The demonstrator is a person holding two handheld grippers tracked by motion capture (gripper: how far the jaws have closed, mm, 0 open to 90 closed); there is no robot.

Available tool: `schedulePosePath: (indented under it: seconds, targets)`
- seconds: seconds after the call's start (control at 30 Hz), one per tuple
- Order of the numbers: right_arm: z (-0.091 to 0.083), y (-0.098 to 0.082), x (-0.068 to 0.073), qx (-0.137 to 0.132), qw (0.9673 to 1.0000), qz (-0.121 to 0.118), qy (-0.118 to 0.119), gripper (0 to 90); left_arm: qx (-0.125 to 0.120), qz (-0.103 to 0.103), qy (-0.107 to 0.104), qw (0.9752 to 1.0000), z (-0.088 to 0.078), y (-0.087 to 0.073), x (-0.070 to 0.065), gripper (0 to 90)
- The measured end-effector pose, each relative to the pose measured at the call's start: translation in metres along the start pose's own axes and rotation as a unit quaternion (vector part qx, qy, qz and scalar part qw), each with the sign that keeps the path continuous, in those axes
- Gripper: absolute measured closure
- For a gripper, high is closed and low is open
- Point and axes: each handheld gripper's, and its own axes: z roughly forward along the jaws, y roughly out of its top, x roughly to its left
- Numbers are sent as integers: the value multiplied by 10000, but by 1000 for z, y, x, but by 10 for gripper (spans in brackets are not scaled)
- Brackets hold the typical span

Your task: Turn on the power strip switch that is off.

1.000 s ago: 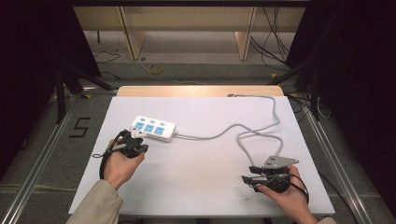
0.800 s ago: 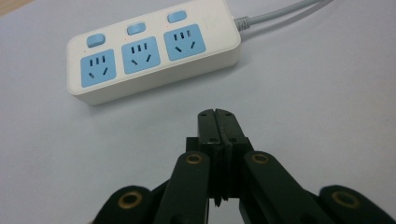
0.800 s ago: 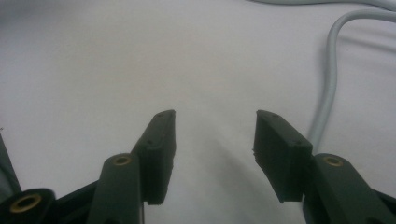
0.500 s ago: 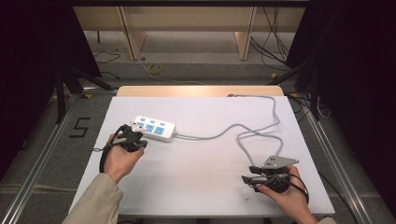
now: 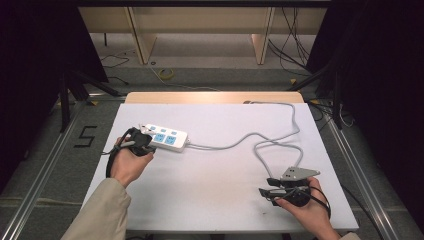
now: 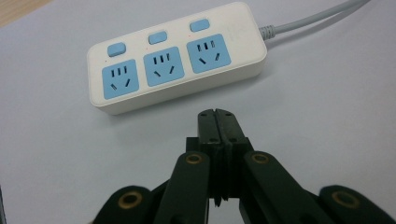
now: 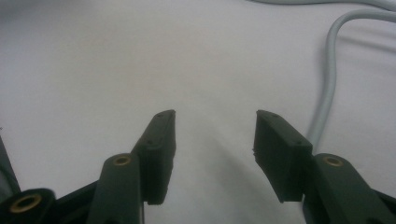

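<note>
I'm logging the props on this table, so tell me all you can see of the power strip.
The power strip is a white, glossy, plastic-looking bar with rounded corners, lying flat on the white table, face up. It has three light-blue sockets in a row, each with a small blue switch beside it. A pale grey cable leaves one short end and loops across the table toward its far edge. Nothing is plugged in. The left gripper, jaws shut, points at it from close by without touching it.

Hand-held gripper (image 7: 212, 133) agape – cable (image 7: 327, 70) nr.
</note>
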Motion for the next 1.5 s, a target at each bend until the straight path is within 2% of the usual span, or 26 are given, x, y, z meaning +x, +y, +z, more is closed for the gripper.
schedulePosePath:
  seconds: [1.5]
  targets:
    - [0,0,0,-3,10000,26,21,486,356,-48,75,9993,19,21,19,899]
